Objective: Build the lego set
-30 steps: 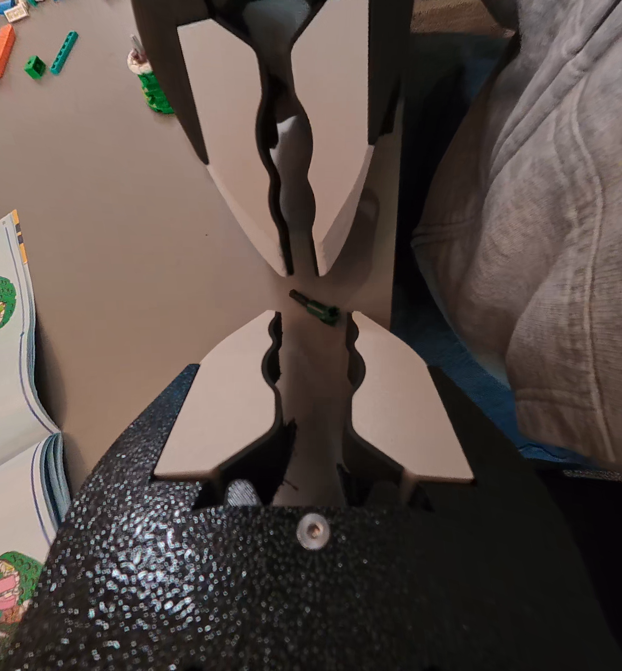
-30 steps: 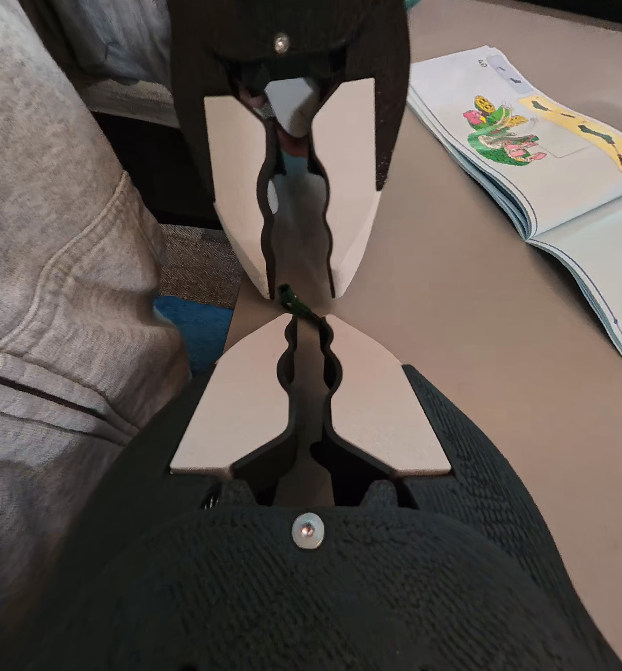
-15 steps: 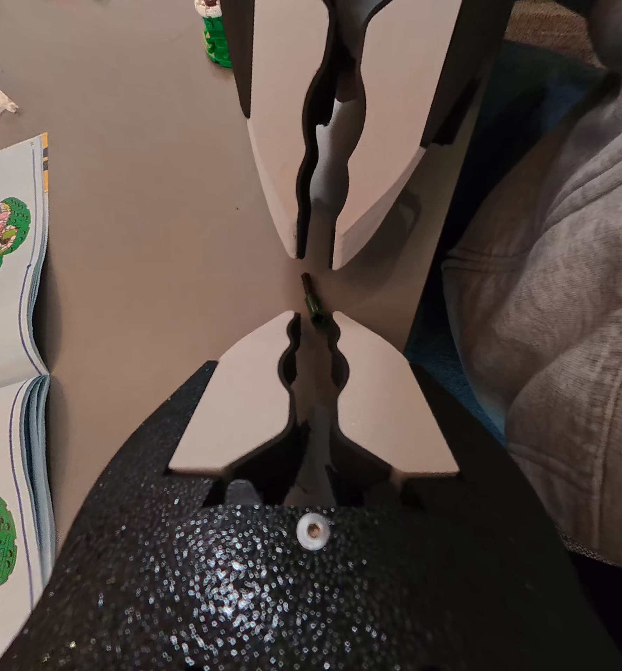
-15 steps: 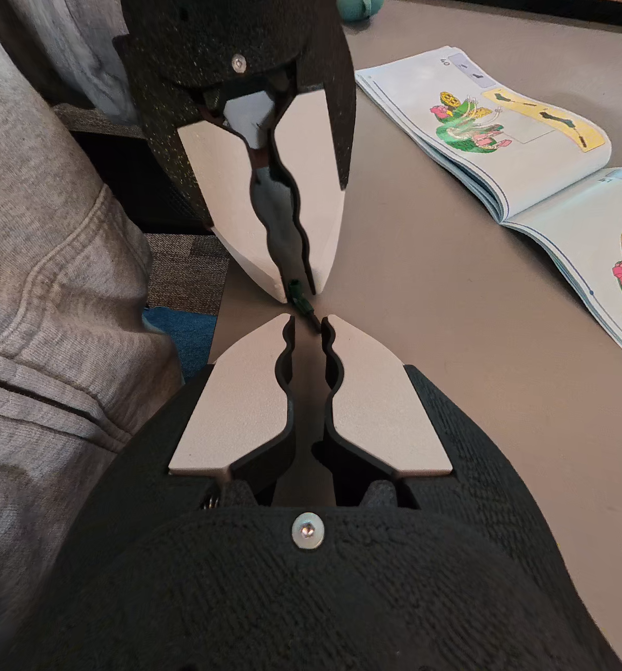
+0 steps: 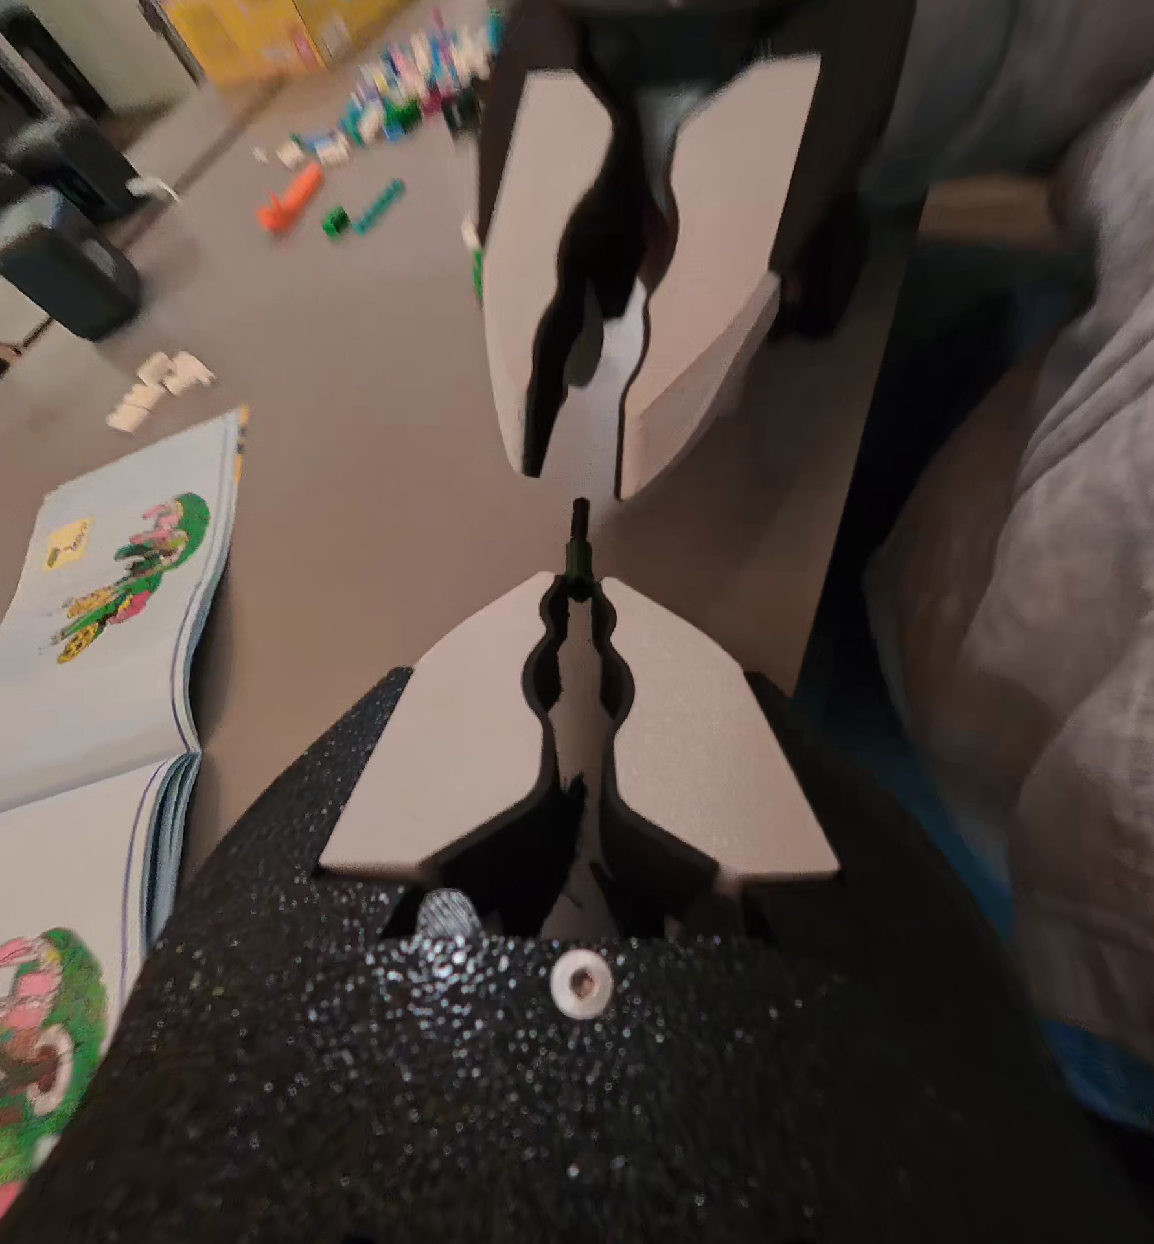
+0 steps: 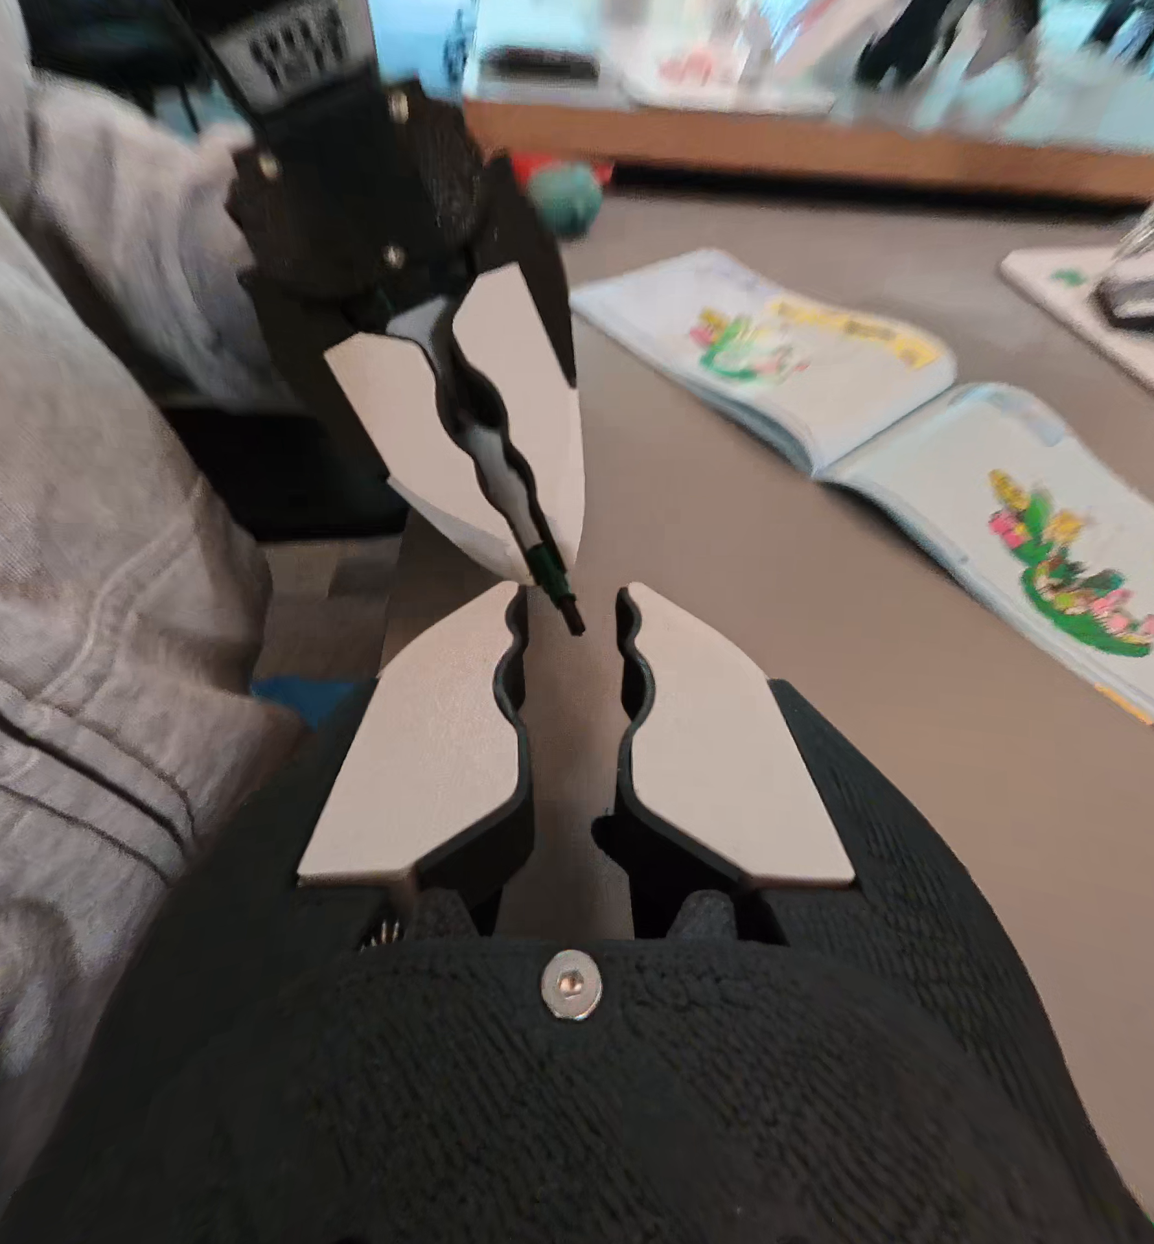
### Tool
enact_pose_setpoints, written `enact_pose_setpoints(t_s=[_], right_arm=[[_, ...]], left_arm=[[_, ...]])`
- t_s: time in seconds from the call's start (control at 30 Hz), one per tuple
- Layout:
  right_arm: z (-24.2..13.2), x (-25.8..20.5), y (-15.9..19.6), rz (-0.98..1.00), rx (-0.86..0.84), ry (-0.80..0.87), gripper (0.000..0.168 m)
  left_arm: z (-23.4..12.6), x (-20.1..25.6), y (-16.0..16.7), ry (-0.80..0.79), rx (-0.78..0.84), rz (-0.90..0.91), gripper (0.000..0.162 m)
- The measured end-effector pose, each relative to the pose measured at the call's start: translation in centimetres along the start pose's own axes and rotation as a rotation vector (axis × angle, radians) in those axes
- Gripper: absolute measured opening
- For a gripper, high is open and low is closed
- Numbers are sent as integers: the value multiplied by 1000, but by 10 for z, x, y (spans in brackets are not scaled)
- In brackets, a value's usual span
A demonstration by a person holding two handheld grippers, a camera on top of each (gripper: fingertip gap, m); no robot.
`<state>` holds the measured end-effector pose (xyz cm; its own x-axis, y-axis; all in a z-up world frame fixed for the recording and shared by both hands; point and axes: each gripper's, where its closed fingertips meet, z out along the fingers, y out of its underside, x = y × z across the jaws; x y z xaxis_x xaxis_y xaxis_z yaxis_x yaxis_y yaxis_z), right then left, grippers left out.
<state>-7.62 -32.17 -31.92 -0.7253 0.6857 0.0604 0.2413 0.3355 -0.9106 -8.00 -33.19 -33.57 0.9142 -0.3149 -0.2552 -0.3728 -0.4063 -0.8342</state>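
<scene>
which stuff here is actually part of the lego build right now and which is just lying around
In use:
- dark green pin, clamped in the left gripper
- right gripper, open, facing the pin
- open instruction booklet

Lying about:
- loose bricks, including an orange piece
- white pieces
- grey sweatshirt
- table

Two grippers, the left gripper [image 5: 577, 585] and right gripper [image 6: 570, 596], one dark green pin [image 5: 575, 555], one open instruction booklet [image 5: 89, 639], one orange brick [image 5: 291, 202], several loose white pieces [image 5: 156, 387].
</scene>
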Motion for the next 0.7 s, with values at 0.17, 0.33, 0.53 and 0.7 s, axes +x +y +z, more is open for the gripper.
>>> enact_pose_setpoints(t_s=[0.17,0.33,0.53,0.7], right_arm=[[-15,5,-38,163,267,6,18],[-26,6,-63,278,427,-28,4],[-33,-1,-74,272,505,-70,15],[-34,-4,-77,292,529,-104,3]], left_arm=[[-18,-10,-40,70,318,-291,6],[-29,-11,-60,149,466,-420,6],[-36,-9,-71,172,524,-409,6],[-36,-5,-74,186,526,-392,6]])
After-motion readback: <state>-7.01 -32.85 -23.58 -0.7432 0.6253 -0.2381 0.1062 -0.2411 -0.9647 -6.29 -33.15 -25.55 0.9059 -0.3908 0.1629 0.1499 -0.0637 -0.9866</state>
